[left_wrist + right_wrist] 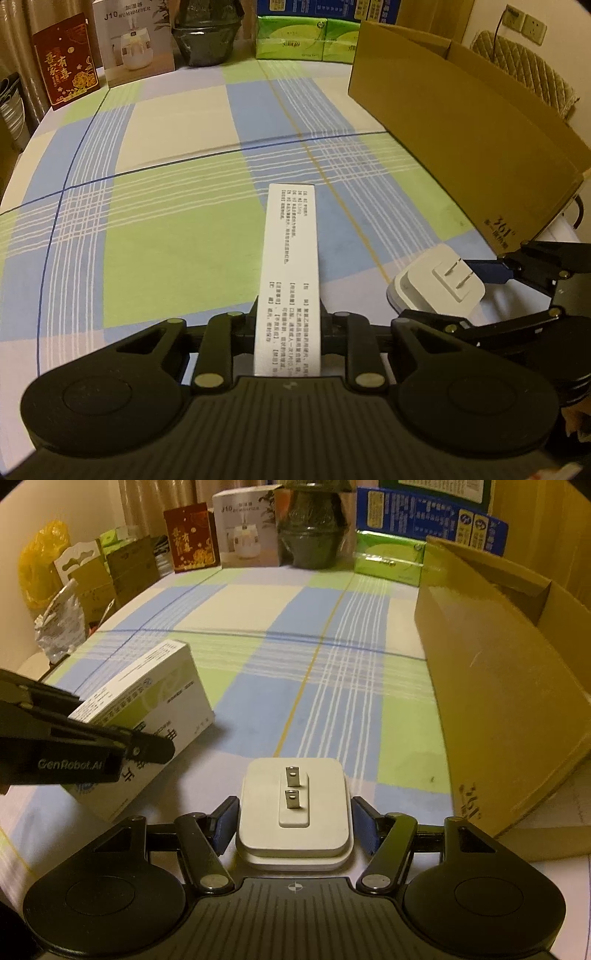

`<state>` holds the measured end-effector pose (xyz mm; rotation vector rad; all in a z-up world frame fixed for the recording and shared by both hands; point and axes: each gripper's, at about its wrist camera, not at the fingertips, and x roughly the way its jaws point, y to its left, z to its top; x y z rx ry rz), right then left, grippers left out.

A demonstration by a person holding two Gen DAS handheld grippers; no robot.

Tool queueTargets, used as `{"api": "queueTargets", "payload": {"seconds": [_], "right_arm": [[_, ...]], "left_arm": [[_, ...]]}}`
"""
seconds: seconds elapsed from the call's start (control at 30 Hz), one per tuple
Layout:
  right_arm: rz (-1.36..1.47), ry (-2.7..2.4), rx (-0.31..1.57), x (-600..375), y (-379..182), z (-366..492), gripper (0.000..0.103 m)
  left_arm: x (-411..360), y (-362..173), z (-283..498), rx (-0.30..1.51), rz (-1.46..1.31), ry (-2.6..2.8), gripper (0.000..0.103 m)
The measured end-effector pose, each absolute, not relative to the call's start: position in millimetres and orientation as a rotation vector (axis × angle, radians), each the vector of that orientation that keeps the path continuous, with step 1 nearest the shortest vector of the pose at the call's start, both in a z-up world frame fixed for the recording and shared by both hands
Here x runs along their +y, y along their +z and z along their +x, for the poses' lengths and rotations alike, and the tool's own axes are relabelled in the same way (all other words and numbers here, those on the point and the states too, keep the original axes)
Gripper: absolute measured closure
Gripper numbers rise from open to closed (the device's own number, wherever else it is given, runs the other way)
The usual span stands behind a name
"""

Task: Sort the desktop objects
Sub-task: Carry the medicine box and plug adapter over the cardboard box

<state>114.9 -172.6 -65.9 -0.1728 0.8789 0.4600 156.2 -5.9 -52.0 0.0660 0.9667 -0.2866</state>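
Note:
My left gripper [289, 314] is shut on a white medicine box [290, 273], held on its narrow edge just above the checked tablecloth; the box also shows in the right wrist view [147, 705], gripped by the left fingers [147, 744]. My right gripper [294, 821] has its blue-padded jaws at both sides of a white plug adapter [294, 808] with two metal prongs facing up, a thin gap on each side. The adapter also shows in the left wrist view [439, 282], lying on the table by the right gripper [491, 295].
An open brown cardboard box [498, 686] stands at the right, also seen in the left wrist view [461, 122]. At the table's back stand a red card box [66, 61], a humidifier box [135, 40], a dark vase [207, 37] and green tissue packs [306, 38].

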Motion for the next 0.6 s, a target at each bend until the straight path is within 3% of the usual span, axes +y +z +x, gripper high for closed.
{"api": "queueTargets", "payload": {"seconds": [0.6], "right_arm": [[-0.118, 0.405, 0.789, -228, 0, 56, 0.041]], "left_arm": [[-43, -4, 98, 0.904, 0.026, -0.251, 0.084]]}}
